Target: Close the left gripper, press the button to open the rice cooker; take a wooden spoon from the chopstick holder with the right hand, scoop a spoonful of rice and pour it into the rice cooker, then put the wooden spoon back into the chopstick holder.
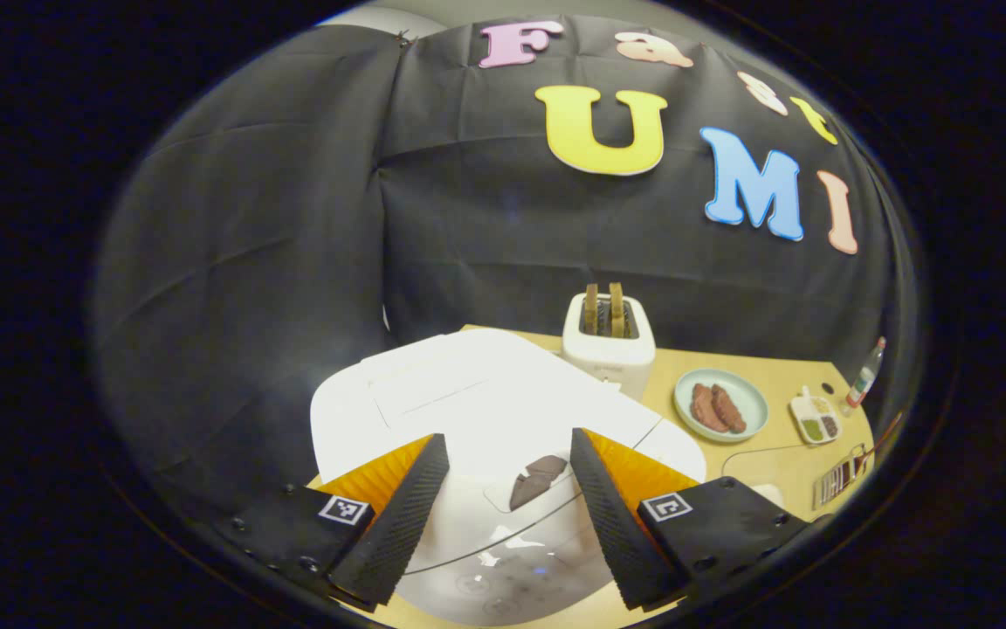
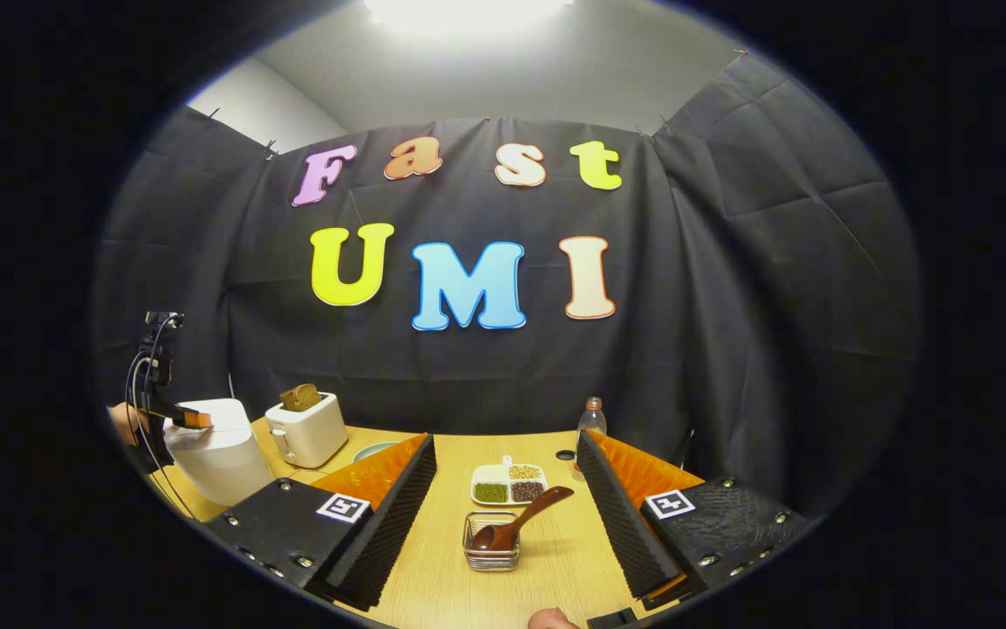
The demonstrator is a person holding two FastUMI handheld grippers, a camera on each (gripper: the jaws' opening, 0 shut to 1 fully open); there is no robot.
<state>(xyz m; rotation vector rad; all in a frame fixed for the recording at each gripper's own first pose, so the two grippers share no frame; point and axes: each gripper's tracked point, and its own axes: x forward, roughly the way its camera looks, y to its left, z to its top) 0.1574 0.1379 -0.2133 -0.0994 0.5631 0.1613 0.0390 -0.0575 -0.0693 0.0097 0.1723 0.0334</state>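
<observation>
Hovering over the closed rice cooker (image 1: 485, 393), the left gripper (image 1: 507, 502) is holding its fingers spread, with the dark button (image 1: 538, 479) lying between them. The right gripper (image 2: 507, 515) is gaping too (nothing gripped), facing the spoon (image 2: 516, 522) that is leaning in the wire holder (image 2: 492, 552) on the table (image 2: 547, 577), a divided dish (image 2: 509, 485) sitting just behind.

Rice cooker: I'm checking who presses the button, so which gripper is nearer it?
Left. The left gripper hovers open right over the rice cooker; the right gripper is across the table, facing the spoon.
</observation>
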